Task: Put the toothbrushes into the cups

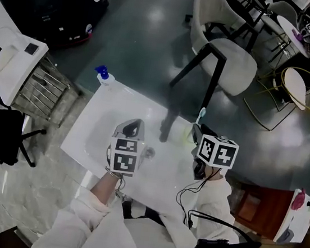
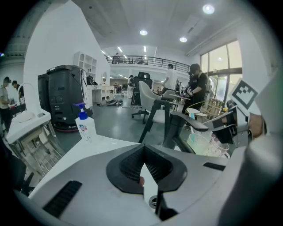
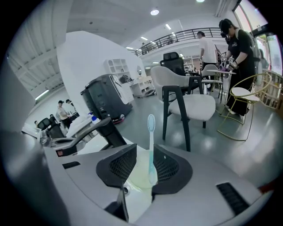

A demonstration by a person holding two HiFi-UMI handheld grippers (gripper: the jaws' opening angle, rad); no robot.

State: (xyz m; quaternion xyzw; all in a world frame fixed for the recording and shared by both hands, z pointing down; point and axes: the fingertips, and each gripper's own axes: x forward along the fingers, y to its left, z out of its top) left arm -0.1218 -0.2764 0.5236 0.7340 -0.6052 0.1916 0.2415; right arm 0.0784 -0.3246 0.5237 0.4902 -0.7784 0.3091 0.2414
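A pale blue toothbrush (image 3: 151, 145) stands upright in a pale green cup (image 3: 140, 176) that lies between the jaws of my right gripper (image 3: 144, 161). Those jaws stand apart, and the brush leans by the right one. From above, the brush head (image 1: 202, 113) sticks out past the right gripper (image 1: 195, 130), which is over the cup (image 1: 188, 135) at the table's far right. From the left gripper view, the green cup (image 2: 198, 143) and a clear pinkish cup (image 2: 219, 148) stand side by side. My left gripper (image 1: 133, 126) (image 2: 143, 152) hovers over mid-table with its tips together. A small pinkish spot shows low between its jaws.
A soap pump bottle (image 1: 103, 76) (image 2: 85, 126) stands at the far left corner of the white table (image 1: 108, 114). A white chair (image 1: 227, 50) stands just beyond the table's far edge. A metal rack (image 1: 41, 86) stands to the left.
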